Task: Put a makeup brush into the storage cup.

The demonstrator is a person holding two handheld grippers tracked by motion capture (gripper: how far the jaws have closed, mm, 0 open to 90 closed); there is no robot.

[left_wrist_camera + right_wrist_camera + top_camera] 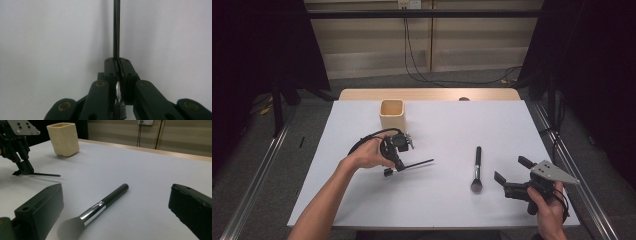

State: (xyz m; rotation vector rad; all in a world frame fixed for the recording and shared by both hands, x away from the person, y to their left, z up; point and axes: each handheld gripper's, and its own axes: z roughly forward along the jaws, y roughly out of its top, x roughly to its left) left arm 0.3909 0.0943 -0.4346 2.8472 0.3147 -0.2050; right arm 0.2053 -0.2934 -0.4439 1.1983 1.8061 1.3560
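My left gripper (394, 166) stands left of the table's middle, tipped down onto the white sheet. It is shut on a thin black stick-handled brush (419, 162) that lies nearly flat and points right. In the left gripper view the jaws (117, 60) pinch the thin handle (116, 30), with a silver ferrule and small bristles behind the pads. A thicker black makeup brush (476, 170) with a silver ferrule lies on the sheet, bristles toward me. My right gripper (510, 168) hovers just right of that brush, open and holding nothing; in its own view the makeup brush (105, 202) lies ahead between the open jaws (116, 187).
A cream square cup (392, 115) stands upright behind the left gripper, also in the right gripper view (63, 138). The white sheet (437, 200) covers a wooden table whose back edge (427, 94) shows. Cables run over the floor beyond.
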